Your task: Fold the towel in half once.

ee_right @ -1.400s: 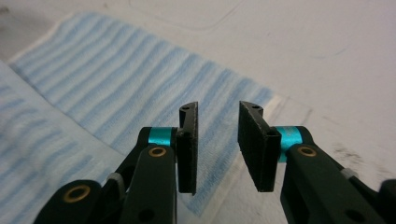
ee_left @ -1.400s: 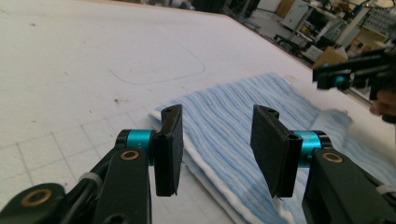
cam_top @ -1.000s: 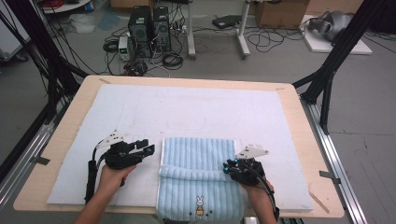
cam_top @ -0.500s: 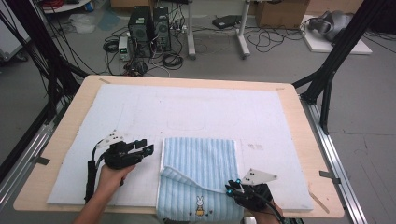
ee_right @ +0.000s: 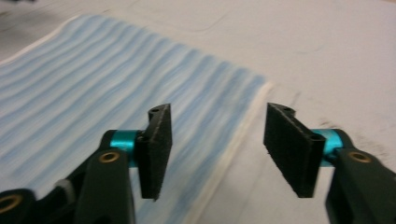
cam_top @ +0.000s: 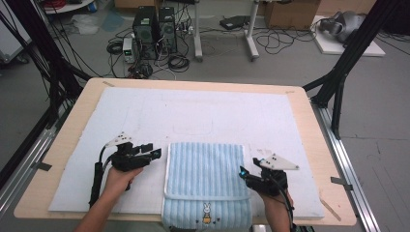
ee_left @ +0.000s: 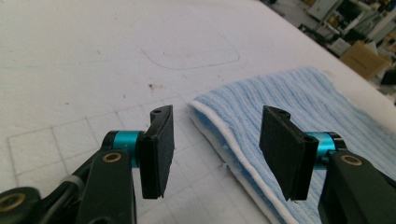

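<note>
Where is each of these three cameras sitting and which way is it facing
High view: above the near table edge, facing forward and down on the blue towel; both forearms, left gripper and right gripper show.
Left gripper view: on the left gripper, looking along its open jaws at the towel's white-trimmed edge.
Right gripper view: on the right gripper, looking along its open jaws over the towel's other edge.
All share the towel and the white mat.
</note>
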A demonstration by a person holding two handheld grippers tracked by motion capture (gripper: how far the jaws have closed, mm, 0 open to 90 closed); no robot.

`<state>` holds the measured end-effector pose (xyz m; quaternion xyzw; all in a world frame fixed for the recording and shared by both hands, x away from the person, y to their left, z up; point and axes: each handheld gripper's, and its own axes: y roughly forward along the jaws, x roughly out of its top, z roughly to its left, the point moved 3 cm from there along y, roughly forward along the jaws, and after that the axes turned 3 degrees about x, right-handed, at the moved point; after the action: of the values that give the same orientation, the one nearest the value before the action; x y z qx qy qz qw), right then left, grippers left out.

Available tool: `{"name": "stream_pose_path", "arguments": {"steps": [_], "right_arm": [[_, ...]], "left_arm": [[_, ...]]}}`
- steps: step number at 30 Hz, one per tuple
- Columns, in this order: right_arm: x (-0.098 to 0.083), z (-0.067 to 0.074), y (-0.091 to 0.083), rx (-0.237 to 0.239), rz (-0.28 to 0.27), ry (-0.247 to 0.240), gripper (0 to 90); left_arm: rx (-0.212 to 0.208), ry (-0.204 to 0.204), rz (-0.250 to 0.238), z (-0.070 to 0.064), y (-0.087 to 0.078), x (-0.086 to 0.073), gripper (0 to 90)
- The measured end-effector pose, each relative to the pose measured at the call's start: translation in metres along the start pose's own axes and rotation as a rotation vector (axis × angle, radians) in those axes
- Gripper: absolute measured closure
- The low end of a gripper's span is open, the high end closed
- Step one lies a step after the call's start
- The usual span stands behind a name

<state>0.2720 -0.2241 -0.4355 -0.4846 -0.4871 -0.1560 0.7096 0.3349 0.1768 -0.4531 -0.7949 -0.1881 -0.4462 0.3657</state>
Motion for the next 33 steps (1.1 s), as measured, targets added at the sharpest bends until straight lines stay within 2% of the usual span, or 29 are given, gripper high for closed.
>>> {"name": "stream_pose_path", "arguments": {"steps": [2,4,6,7,11,14,16,19,21,22,23,25,26,27,29,30,31,32,33], "right_arm": [[0.006,-0.008,0.009,-0.017,0.011,0.012,35.8],[0.01,-0.014,0.018,-0.022,0.027,0.016,33.4],[0.013,-0.018,0.026,-0.028,0.045,0.015,31.5],[0.014,-0.019,0.028,-0.023,0.053,0.019,30.5],[0.018,-0.026,0.039,-0.022,0.074,0.034,28.2],[0.017,-0.029,0.048,-0.007,0.106,0.032,28.1],[0.016,-0.03,0.054,-0.009,0.14,0.034,30.3],[0.013,-0.03,0.059,-0.019,0.185,0.042,39.4],[0.011,-0.03,0.061,-0.014,0.208,0.028,45.4],[0.01,-0.029,0.063,-0.007,0.227,0.026,48.1],[0.009,-0.029,0.064,-0.005,0.227,0.035,48.6],[0.008,-0.03,0.064,0.0,0.227,0.062,50.7],[0.008,-0.031,0.064,0.0,0.228,0.06,52.1],[0.009,-0.031,0.064,-0.006,0.229,0.071,53.0],[0.009,-0.03,0.064,-0.007,0.229,0.059,56.8],[0.009,-0.029,0.063,-0.006,0.227,0.056,60.5],[0.009,-0.028,0.063,0.006,0.226,0.055,65.5],[0.009,-0.026,0.063,0.02,0.227,0.057,69.4],[0.009,-0.025,0.063,0.029,0.228,0.054,77.4]], "left_arm": [[-0.013,0.003,-0.02,-0.001,0.005,0.006,40.5],[-0.003,0.012,-0.011,-0.002,0.011,0.012,34.6],[0.013,0.01,-0.009,-0.003,0.016,0.017,32.5],[0.024,-0.002,0.003,-0.003,0.02,0.02,32.5],[0.032,0.021,0.034,-0.005,0.032,0.026,32.7],[0.049,0.03,0.075,-0.006,0.042,0.023,33.7],[0.07,0.034,0.115,-0.005,0.049,0.018,34.4],[0.088,0.059,0.163,-0.008,0.056,0.012,37.0],[0.088,0.076,0.19,-0.011,0.061,0.008,38.9],[0.1,0.097,0.193,-0.013,0.062,0.007,40.5],[0.132,0.128,0.198,-0.016,0.062,0.006,41.9],[0.186,0.169,0.193,-0.019,0.062,0.004,54.2],[0.201,0.181,0.185,-0.021,0.061,0.003,58.8],[0.195,0.182,0.183,-0.022,0.061,0.002,65.0],[0.166,0.181,0.184,-0.024,0.061,0.001,79.8],[0.17,0.193,0.183,-0.026,0.061,0.0,82.8],[0.169,0.19,0.186,-0.025,0.061,0.001,84.1],[0.162,0.169,0.185,-0.024,0.061,0.001,84.5],[0.15,0.147,0.187,-0.023,0.061,0.001,84.9]]}}
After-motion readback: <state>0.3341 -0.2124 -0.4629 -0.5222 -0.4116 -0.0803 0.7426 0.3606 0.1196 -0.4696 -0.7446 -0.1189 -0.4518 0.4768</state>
